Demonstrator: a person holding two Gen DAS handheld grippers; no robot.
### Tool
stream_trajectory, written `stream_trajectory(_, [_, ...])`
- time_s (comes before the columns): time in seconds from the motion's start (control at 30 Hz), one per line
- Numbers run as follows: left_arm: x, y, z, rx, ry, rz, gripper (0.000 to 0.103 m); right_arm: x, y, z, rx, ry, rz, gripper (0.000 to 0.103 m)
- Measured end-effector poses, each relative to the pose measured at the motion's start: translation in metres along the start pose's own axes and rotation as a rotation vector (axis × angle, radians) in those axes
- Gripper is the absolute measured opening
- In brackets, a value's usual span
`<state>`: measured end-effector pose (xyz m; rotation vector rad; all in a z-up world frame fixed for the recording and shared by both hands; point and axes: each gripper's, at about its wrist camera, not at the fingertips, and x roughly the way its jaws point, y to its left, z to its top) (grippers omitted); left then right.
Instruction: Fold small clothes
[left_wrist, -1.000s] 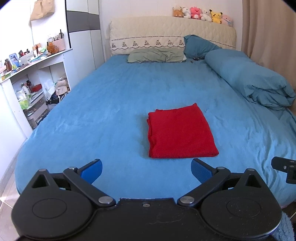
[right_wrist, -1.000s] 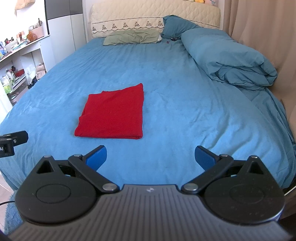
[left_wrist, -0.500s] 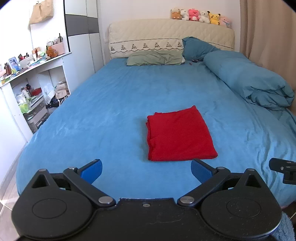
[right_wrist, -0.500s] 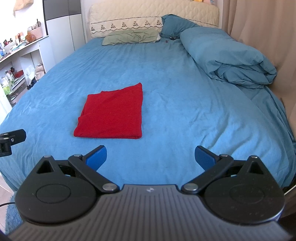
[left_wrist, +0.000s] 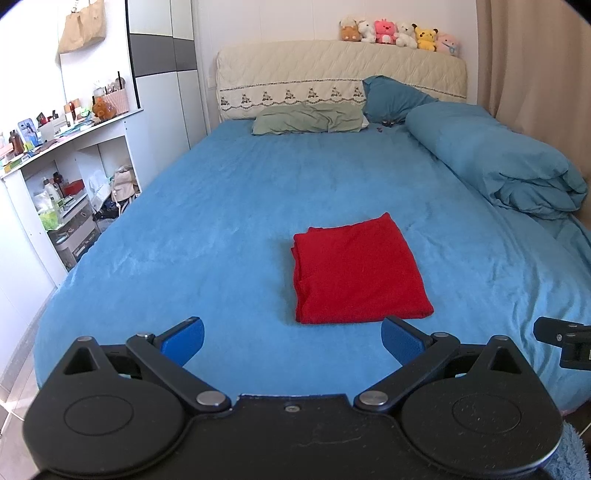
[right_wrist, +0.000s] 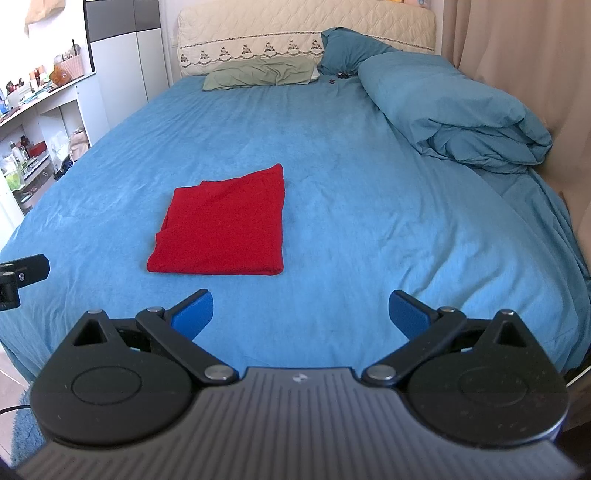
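A red garment (left_wrist: 356, 271) lies folded into a flat rectangle on the blue bed sheet (left_wrist: 229, 229); it also shows in the right wrist view (right_wrist: 225, 225). My left gripper (left_wrist: 292, 339) is open and empty, held back above the bed's near edge, short of the garment. My right gripper (right_wrist: 301, 313) is open and empty, to the right of the garment and also short of it. Part of the right gripper shows at the right edge of the left wrist view (left_wrist: 565, 339), and part of the left gripper at the left edge of the right wrist view (right_wrist: 18, 275).
A rolled blue duvet (left_wrist: 495, 166) lies along the bed's right side. A green pillow (left_wrist: 308, 119) and a blue pillow (left_wrist: 393, 99) rest at the headboard. White shelves (left_wrist: 55, 184) with clutter stand left of the bed. A curtain (right_wrist: 517, 48) hangs at the right.
Both grippers have drawn back a little and tilted slightly up; the garment sits a bit lower in view. Both grippers stay open. The garment has not moved.
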<state>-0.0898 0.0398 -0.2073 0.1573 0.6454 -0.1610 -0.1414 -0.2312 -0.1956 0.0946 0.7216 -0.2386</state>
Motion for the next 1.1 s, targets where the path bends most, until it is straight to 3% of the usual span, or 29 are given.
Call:
stream_trajectory(0.53, [-0.005, 0.000, 0.002, 0.007, -0.015, -0.011, 0.103, -0.001, 0.010, -0.005, 0.008, -0.006, -0.005, 0.103])
stream_trajectory(0.73, [-0.007, -0.006, 0.000, 0.038, -0.036, 0.030, 0.103, -0.001, 0.011, -0.005, 0.006, -0.003, -0.002, 0.103])
stream_trajectory(1.1, [-0.007, 0.000, 0.000, 0.020, -0.043, 0.009, 0.103, -0.002, 0.013, -0.006, 0.006, -0.002, -0.002, 0.103])
